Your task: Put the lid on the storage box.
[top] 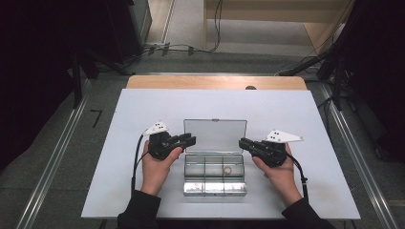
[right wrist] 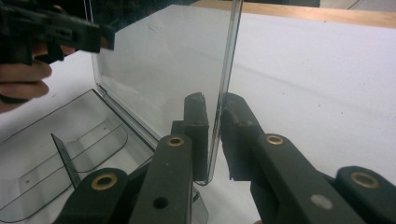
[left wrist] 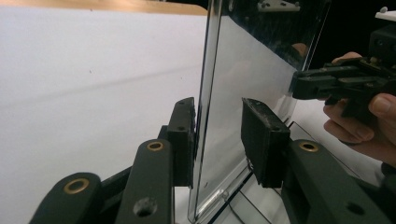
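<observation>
Lid (top: 215,135) upright between 2 jaws.

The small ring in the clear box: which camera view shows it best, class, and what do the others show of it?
The high view: it looks straight down into the clear box, where the ring lies in a right-hand compartment. The left gripper view and right gripper view look along the upright lid and compartments where no ring can be made out.

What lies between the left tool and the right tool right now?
The clear lid, standing open, fills the stretch from left tool to right tool; each straddles one side edge. The high view shows it.
</observation>
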Motion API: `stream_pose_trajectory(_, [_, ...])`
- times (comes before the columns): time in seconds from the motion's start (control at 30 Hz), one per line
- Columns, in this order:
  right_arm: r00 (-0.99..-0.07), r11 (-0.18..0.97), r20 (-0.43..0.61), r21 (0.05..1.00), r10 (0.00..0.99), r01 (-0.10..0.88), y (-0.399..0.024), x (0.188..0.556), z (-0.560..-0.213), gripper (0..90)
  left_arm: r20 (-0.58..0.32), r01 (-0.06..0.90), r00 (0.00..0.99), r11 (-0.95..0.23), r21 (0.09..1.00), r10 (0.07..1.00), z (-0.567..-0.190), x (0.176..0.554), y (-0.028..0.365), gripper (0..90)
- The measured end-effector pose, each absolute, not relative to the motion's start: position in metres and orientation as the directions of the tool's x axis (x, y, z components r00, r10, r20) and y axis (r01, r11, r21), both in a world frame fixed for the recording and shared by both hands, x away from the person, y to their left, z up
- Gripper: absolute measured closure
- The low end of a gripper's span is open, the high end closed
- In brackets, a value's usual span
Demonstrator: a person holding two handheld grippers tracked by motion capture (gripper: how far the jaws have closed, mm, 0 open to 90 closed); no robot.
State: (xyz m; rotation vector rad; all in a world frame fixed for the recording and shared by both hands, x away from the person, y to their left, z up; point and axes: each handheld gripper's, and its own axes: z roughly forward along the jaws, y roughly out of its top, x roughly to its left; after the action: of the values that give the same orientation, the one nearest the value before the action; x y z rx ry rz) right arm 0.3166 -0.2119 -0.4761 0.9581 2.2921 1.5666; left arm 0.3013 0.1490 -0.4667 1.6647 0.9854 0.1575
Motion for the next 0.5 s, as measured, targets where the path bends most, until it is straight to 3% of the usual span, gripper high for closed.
stream_pose_trajectory(0.33, [-0.769,0.220,0.200,0.887,0.607,0.405,-0.2130,0.3151,-0.4745,77.8,-0.361,0.502,0.652,-0.023,0.865,0.667,-0.4652,0.2973,0.1498,67.8])
stream_pose_trajectory(0.5, [-0.777,0.186,0.232,0.894,0.585,0.408,-0.2165,0.3153,-0.4671,64.9,-0.358,0.493,0.658,-0.020,0.870,0.663,-0.4653,0.2941,0.1504,67.5])
